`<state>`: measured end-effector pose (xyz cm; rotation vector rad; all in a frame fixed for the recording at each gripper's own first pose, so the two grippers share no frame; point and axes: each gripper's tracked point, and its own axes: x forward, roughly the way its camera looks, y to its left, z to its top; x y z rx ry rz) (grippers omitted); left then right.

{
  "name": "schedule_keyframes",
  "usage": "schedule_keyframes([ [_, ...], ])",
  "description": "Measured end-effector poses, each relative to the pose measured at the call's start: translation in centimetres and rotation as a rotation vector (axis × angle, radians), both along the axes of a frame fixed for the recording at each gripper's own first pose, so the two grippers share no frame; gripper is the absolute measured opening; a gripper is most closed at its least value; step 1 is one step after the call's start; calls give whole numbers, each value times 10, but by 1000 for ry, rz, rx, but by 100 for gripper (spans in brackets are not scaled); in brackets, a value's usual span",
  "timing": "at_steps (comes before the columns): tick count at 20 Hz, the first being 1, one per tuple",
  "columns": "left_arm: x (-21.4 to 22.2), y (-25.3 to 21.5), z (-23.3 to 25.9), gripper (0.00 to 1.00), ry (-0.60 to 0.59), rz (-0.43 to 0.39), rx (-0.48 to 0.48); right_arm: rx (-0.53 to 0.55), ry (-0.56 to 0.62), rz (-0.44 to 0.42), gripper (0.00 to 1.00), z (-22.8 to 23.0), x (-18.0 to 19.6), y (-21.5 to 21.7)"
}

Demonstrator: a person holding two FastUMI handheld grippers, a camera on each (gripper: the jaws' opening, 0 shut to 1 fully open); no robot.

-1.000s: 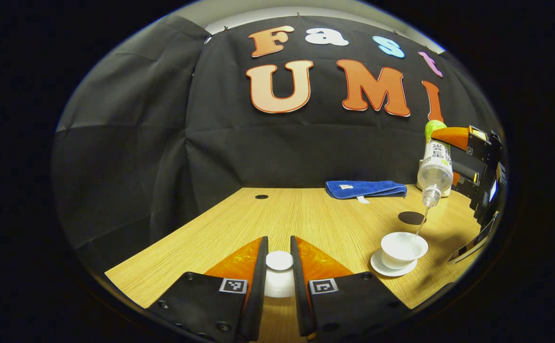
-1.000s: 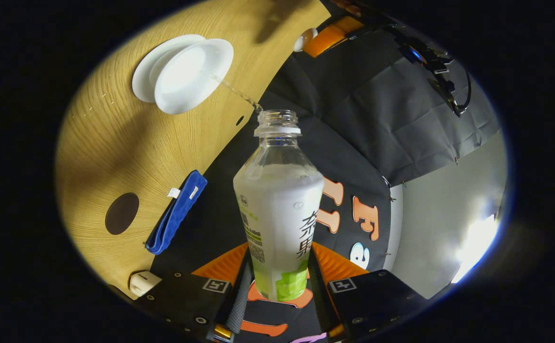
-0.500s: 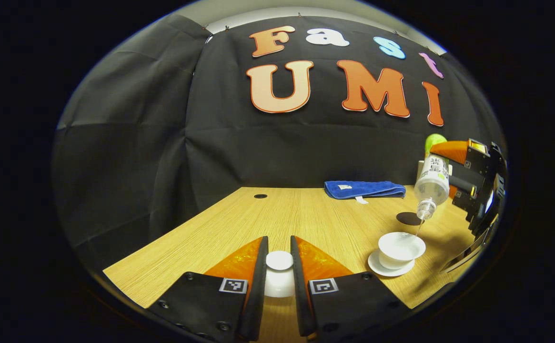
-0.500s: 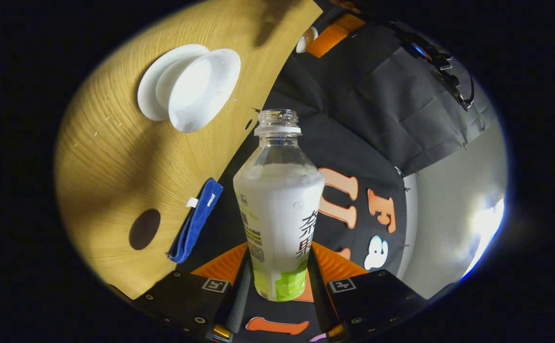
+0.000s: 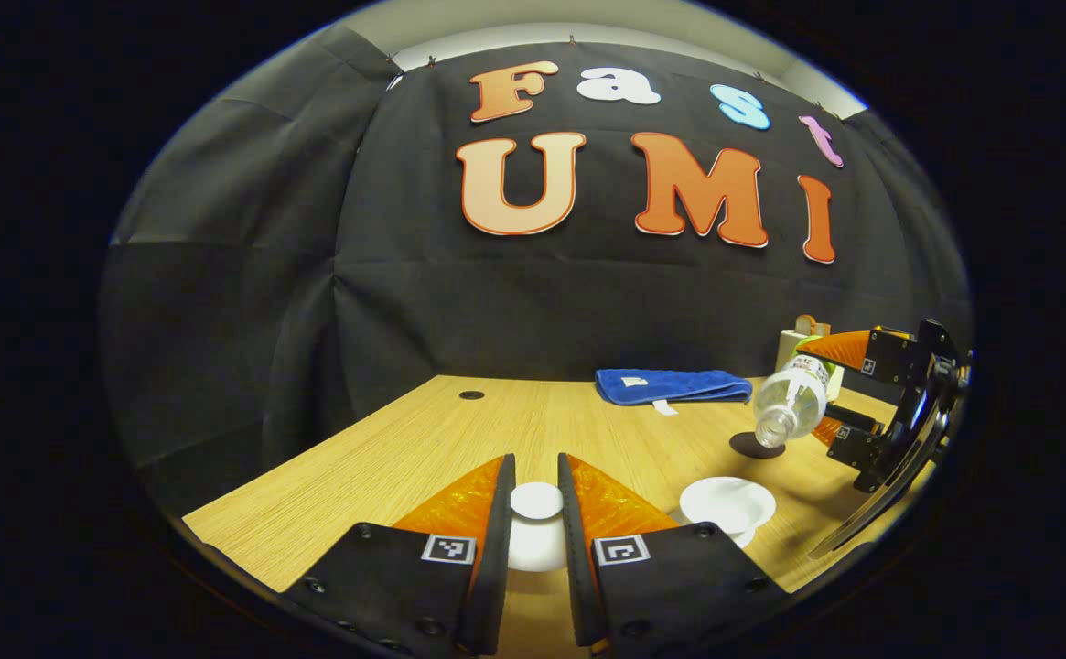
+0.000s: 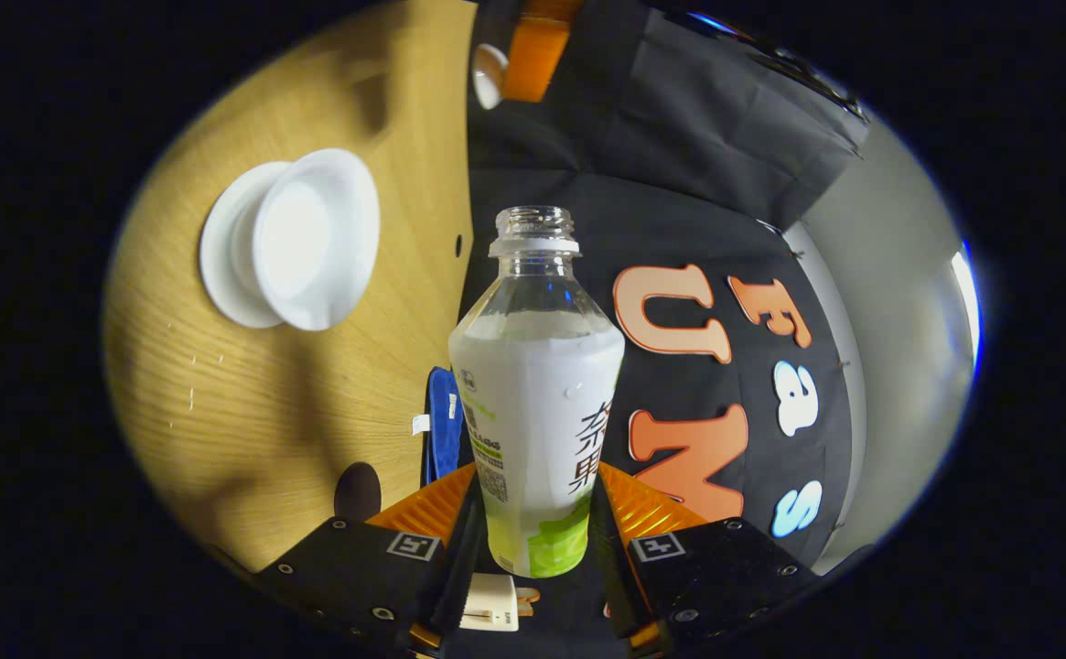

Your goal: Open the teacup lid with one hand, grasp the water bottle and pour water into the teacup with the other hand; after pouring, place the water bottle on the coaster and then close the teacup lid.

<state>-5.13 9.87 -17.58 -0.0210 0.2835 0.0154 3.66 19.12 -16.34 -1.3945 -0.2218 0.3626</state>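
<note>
Pour is over. The stream we saw a second ago is gone, and the bottle has swung back from steep nose-down to near level, mouth toward 8 o'clock in the left gripper view. Right tool clamps the bottle low on its body. The cup stands open on its saucer at 4 o'clock; the coaster lies just under the bottle's mouth. Left tool stays narrow on the lid, low over the worktop. We judge the next step is righting the bottle onto the coaster, then the lid.
</note>
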Motion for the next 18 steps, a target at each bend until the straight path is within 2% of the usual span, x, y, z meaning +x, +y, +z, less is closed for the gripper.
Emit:
schedule_keyframes([
  [2,4,-11,8,33,-19,-17,3,100,14,-40,61,13,10,-7],
  [3,6,-16,12,33,-30,-27,5,149,25,-62,64,18,16,-12],
  [5,9,-30,20,33,-50,-52,-3,237,58,-102,60,24,27,-24],
  [8,12,-48,27,33,-63,-81,-20,347,75,-167,61,27,44,-47],
  [11,14,-61,26,33,-63,-100,-21,534,200,-218,61,6,57,-60],
  [13,15,-70,24,33,-55,-116,-41,621,257,-270,62,-4,68,-74],
  [15,17,-77,24,33,-51,-122,-57,697,293,-281,62,-7,72,-83],
  [18,19,-84,23,33,-46,-130,-65,884,415,-313,62,-18,82,-95],
])
